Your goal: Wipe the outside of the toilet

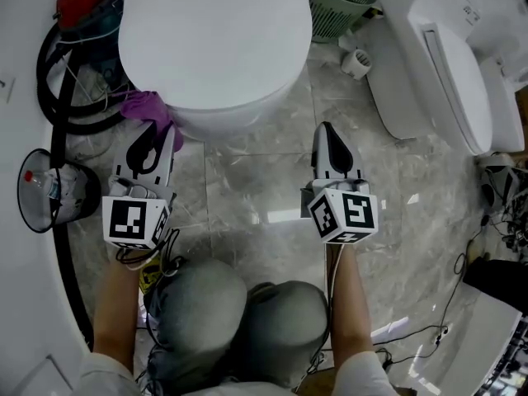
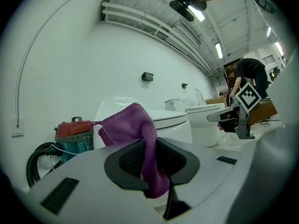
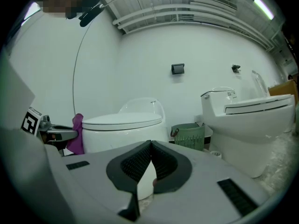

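A white toilet (image 1: 214,40) with its lid down fills the top of the head view; it also shows as the toilet (image 3: 122,129) ahead in the right gripper view. My left gripper (image 1: 153,134) is shut on a purple cloth (image 1: 148,108), which bunches against the lower left of the bowl. In the left gripper view the purple cloth (image 2: 135,134) hangs between the jaws. My right gripper (image 1: 327,132) is shut with nothing in it, hovering over the floor just right of the bowl's front.
A second white toilet (image 1: 445,73) stands at the right, a green basket (image 1: 338,7) between the two. A red vacuum (image 1: 87,2) with a black hose (image 1: 51,97) and a clear canister (image 1: 49,190) lie at the left. Cables (image 1: 462,295) trail at the lower right.
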A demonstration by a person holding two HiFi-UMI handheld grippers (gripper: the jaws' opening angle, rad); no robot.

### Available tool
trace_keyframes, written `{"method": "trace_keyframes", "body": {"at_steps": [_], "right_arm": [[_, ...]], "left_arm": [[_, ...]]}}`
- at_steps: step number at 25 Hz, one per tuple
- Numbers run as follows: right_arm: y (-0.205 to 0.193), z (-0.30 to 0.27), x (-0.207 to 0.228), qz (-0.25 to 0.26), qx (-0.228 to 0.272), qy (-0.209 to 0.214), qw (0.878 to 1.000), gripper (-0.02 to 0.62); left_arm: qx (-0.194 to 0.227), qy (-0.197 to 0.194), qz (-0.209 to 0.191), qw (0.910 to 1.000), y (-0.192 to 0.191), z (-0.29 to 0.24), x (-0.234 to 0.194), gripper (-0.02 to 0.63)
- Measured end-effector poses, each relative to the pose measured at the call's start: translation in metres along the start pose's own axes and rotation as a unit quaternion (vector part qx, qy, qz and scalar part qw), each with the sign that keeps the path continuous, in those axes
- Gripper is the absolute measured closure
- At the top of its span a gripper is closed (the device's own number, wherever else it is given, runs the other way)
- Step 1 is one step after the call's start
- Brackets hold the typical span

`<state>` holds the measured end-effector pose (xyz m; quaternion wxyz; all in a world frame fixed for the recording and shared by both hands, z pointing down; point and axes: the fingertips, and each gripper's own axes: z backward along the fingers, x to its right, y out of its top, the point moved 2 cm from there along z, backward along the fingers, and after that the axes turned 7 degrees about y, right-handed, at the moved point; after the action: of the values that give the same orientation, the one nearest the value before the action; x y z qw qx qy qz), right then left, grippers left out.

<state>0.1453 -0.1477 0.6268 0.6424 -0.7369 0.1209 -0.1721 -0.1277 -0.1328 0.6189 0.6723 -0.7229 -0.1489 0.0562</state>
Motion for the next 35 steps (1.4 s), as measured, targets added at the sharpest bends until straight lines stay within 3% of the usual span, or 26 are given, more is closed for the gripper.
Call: {"method": "trace_keyframes", "body": {"at_steps": [8, 13, 19, 22, 27, 30, 33, 35], "right_arm": [[0.007, 0.011, 0.0, 0.004, 0.003, 0.011, 1.0, 0.588], [0.005, 0.019, -0.004, 0.008, 0.002, 0.016, 1.0, 0.587], [0.003, 0.023, 0.001, 0.015, -0.009, 0.015, 1.0, 0.586], [0.003, 0.025, -0.003, 0.023, -0.011, 0.02, 0.999, 0.587], [0.005, 0.025, -0.012, 0.028, -0.006, 0.026, 0.999, 0.588], [0.003, 0.023, -0.014, 0.028, -0.007, 0.03, 0.999, 0.587], [-0.001, 0.019, -0.017, 0.026, -0.011, 0.035, 0.999, 0.586], [-0.003, 0.016, -0.021, 0.027, -0.012, 0.039, 0.999, 0.588]], "left_arm": [[0.037, -0.045, -0.009, 0.9983, 0.014, -0.004, 0.058, 0.518], [0.037, -0.058, 0.02, 0.9975, 0.014, -0.009, 0.081, 0.519], [0.024, -0.115, -0.026, 0.9928, 0.005, -0.03, 0.122, 0.522], [0.001, -0.154, -0.048, 0.987, -0.004, -0.044, 0.15, 0.522], [-0.025, -0.241, -0.057, 0.9684, -0.004, -0.059, 0.188, 0.52], [-0.016, -0.284, -0.043, 0.9578, -0.001, -0.047, 0.187, 0.52], [-0.023, -0.285, -0.033, 0.9577, -0.005, -0.033, 0.165, 0.52], [-0.024, -0.272, -0.007, 0.9619, -0.003, -0.021, 0.139, 0.52]]}}
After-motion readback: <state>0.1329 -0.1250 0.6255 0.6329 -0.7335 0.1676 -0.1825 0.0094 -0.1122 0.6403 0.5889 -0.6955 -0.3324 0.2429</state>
